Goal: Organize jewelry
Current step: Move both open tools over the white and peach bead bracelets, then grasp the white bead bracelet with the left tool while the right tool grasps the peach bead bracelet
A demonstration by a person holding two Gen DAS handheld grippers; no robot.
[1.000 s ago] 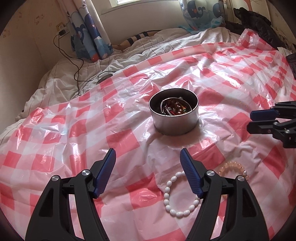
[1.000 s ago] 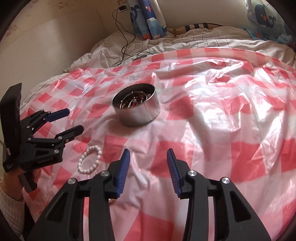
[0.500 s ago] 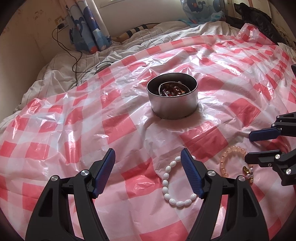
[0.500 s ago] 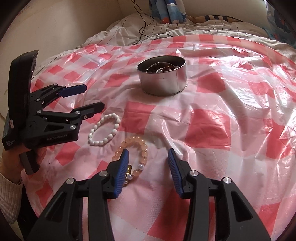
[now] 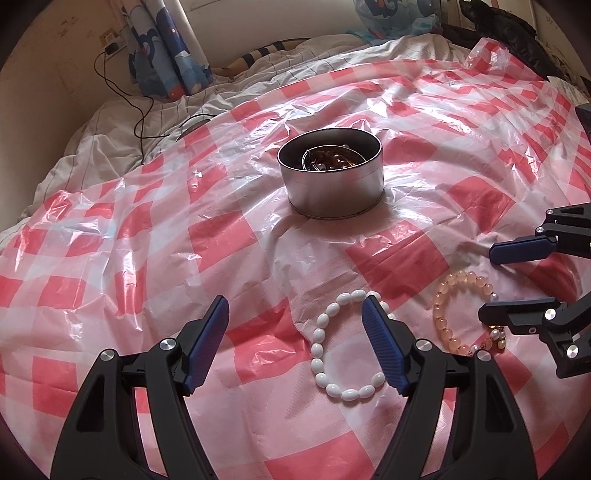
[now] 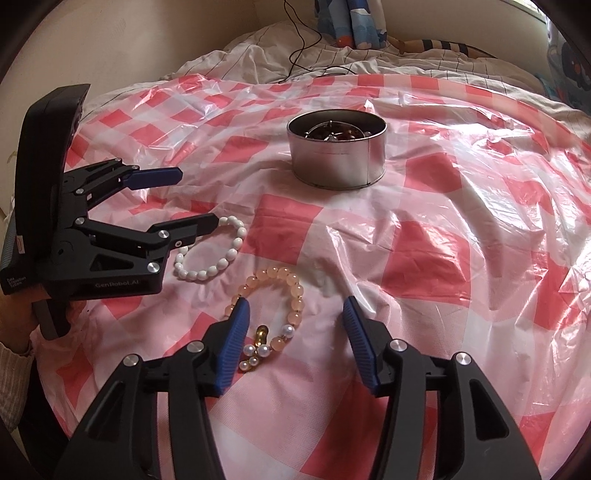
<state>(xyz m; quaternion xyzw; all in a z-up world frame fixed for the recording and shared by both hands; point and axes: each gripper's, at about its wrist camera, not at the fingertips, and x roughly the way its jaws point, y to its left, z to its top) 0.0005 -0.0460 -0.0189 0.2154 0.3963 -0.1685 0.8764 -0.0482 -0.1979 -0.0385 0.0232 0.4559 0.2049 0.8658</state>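
A white bead bracelet (image 5: 317,347) (image 6: 207,273) lies on the red-checked plastic sheet (image 5: 110,258). My left gripper (image 5: 295,306) (image 6: 195,197) hovers open just above it, right finger over the ring, nothing between the pads. Beside it lies a peach bead bracelet (image 5: 443,321) (image 6: 273,273) with small pearls and a gold charm. My right gripper (image 6: 295,306) (image 5: 489,284) is over that bracelet with its jaws opening; part of the loop lies between them near the left finger, and the pads do not press on it. A round metal tin (image 5: 332,192) (image 6: 336,162) holding jewelry stands farther back.
The sheet covers a bed with a striped duvet (image 5: 122,140). A black cable (image 5: 140,110) runs across the duvet from the wall. Whale-print curtains (image 5: 166,55) hang behind. Dark clothing (image 5: 517,33) lies at the far right. A sleeved hand (image 6: 14,332) holds the left gripper.
My right gripper swung over to the peach bracelet and its jaws spread wider. My left gripper sank a little toward the white bracelet and stayed open.
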